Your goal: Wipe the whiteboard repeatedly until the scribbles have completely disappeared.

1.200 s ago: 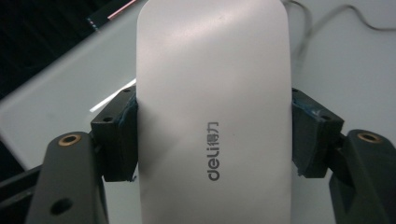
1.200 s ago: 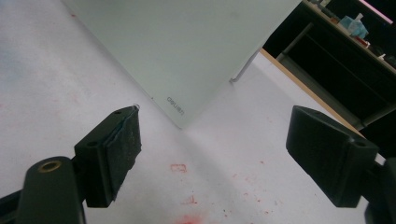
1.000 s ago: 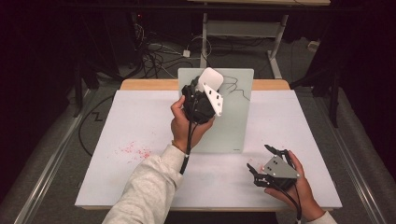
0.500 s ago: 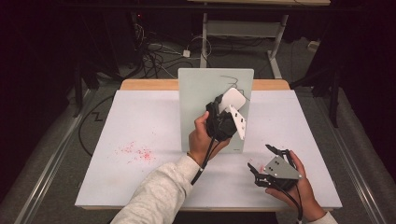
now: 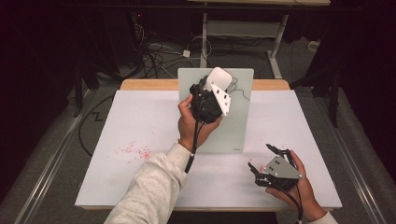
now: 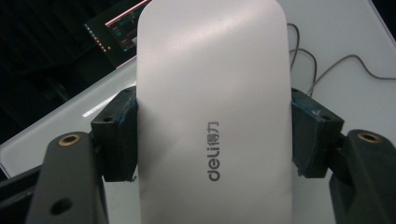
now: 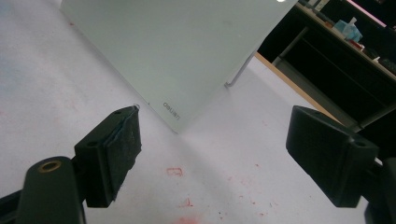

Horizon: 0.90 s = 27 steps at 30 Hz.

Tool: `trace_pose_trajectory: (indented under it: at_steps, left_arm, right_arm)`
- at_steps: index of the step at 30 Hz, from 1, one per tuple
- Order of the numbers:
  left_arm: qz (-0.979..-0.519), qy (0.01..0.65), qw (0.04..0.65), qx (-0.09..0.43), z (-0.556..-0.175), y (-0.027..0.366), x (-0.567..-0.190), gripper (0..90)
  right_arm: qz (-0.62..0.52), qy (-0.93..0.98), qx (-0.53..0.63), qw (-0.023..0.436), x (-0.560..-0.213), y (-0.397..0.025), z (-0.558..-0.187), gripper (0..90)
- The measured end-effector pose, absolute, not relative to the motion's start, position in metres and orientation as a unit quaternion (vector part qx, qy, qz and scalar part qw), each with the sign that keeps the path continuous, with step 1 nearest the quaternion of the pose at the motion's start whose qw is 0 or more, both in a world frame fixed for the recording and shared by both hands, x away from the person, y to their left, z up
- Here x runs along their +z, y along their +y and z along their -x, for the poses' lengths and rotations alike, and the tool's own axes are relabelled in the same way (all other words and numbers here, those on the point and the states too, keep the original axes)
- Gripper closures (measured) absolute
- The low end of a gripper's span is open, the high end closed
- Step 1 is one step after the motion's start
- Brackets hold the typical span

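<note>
While the left gripper [image 5: 211,95] is raised above the far middle of the table [image 5: 140,116], its fingers [image 6: 116,135] pinch a white eraser [image 6: 215,116] by its two long sides, the block standing lengthwise between them with grey "deli" lettering on its face. In the high view the eraser [image 5: 218,77] sticks out beyond the gripper, held over the upper part of a pale green glass board [image 5: 238,121] that lies flat on the table and reaches to its far edge. A thin, looping grey line is drawn on the board near its far end, just beside the eraser. The right gripper [image 5: 273,163] sits low at the near right corner of the table, well apart from the left one, and its fingers [image 7: 114,149] are spread wide with nothing between them. Ahead of those fingers lies the near corner of the glass board [image 7: 187,56]. Red smudges [image 5: 135,151] mark the white table left of the board, and fainter red marks [image 7: 187,205] lie between the right fingers.
</note>
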State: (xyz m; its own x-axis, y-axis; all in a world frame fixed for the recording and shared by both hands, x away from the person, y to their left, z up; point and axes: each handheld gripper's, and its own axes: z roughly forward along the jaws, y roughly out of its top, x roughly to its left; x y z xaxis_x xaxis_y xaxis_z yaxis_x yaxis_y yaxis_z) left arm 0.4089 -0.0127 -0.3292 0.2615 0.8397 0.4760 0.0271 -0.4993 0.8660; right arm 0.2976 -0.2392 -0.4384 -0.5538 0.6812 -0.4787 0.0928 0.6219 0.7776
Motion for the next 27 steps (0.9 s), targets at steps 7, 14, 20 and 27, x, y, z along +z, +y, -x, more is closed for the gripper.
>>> trace_pose_trajectory:
  at_steps: [7, 14, 20, 27]
  left_arm:
    - [-0.716, 0.276, 0.373, 0.521, -0.402, -0.037, -0.346, 28.7]
    - [-0.737, 0.242, 0.348, 0.526, -0.391, -0.065, -0.373, 28.7]
    - [-0.741, 0.236, 0.346, 0.525, -0.392, -0.064, -0.369, 28.7]
    - [-0.708, 0.29, 0.368, 0.529, -0.407, -0.036, -0.333, 28.7]
  right_arm:
    - [-0.239, 0.81, 0.358, 0.398, -0.441, -0.236, -0.297, 18.9]
    - [-0.239, 0.811, 0.361, 0.395, -0.441, -0.239, -0.298, 18.8]
    - [-0.24, 0.809, 0.361, 0.396, -0.441, -0.238, -0.297, 18.9]
    - [-0.235, 0.811, 0.36, 0.397, -0.441, -0.238, -0.297, 18.9]
